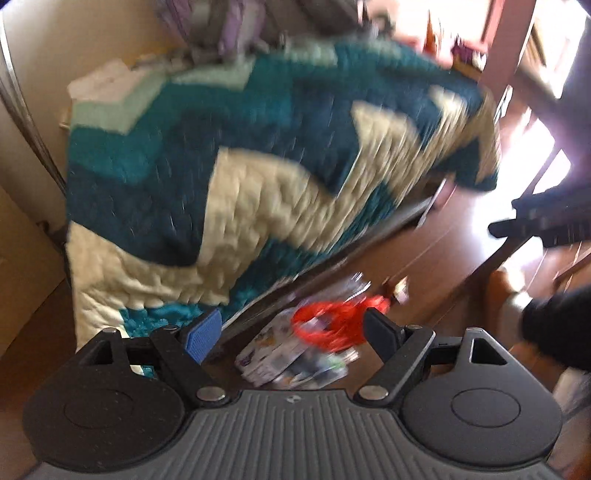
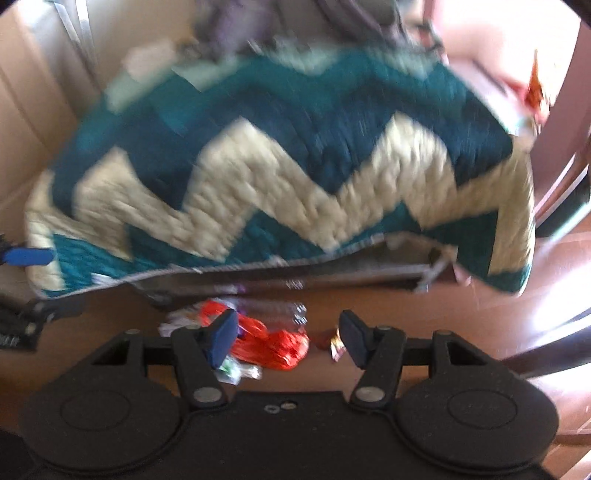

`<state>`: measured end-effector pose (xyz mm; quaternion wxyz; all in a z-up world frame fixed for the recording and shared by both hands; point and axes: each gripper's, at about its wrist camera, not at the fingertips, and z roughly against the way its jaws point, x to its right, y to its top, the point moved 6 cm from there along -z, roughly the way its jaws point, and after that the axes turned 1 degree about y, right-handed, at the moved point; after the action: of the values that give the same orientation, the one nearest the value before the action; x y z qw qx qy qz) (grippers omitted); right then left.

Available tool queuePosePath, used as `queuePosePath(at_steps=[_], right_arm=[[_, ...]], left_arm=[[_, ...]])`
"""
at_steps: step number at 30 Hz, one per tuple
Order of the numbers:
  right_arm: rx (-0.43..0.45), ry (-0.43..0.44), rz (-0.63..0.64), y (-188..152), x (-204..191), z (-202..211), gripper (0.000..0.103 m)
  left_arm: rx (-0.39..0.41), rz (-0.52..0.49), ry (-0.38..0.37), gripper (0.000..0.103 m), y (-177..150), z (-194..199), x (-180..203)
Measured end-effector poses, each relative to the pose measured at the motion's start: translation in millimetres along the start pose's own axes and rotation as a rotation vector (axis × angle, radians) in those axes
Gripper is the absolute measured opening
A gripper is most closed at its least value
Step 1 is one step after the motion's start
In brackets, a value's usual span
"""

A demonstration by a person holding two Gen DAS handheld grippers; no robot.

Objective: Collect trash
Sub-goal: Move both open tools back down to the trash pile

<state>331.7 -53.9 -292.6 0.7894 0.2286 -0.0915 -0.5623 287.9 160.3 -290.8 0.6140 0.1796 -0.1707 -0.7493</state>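
Quilt (image 2: 280,177): stitched cloth, puffy, matt, teal and cream. Floor (image 2: 424,306): brown wood, smooth, glossy under glare at frame right. Trash pile (image 2: 266,339): crinkled shiny plastic, orange-red film, printed wrappers.

A bed (image 2: 332,273) takes most of both views. It is covered with a quilt (image 1: 258,192) in a zigzag pattern of dark teal, lighter teal and cream, and its edge hangs over the side of the bed. At the far end lie grey and purple pillows (image 1: 221,26) (blurred, so their number is not clear). The wall (image 1: 37,74) behind the bed is pale cream. The floor (image 2: 424,306) is of brown wood and looks glossy. Strong daylight comes from the right and makes bright patches on the floor (image 1: 532,173). A dark chair leg (image 2: 546,354) stands at the right.
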Motion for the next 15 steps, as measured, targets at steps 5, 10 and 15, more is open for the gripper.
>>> queuePosePath(at_steps=[5,10,15], right_arm=[[-0.097,-0.043,-0.077,-15.2,23.3,-69.7,0.060],[-0.182,-0.091,-0.157,-29.5,48.6,-129.5,0.060],[-0.247,-0.137,-0.240,-41.0,74.0,-183.7,0.060]], left_arm=[[-0.046,-0.171,0.014,0.084,-25.8,-62.3,5.9],[-0.101,-0.184,-0.005,0.084,-46.2,-127.4,9.5],[-0.155,-0.162,-0.017,0.084,-66.4,-181.1,5.4]])
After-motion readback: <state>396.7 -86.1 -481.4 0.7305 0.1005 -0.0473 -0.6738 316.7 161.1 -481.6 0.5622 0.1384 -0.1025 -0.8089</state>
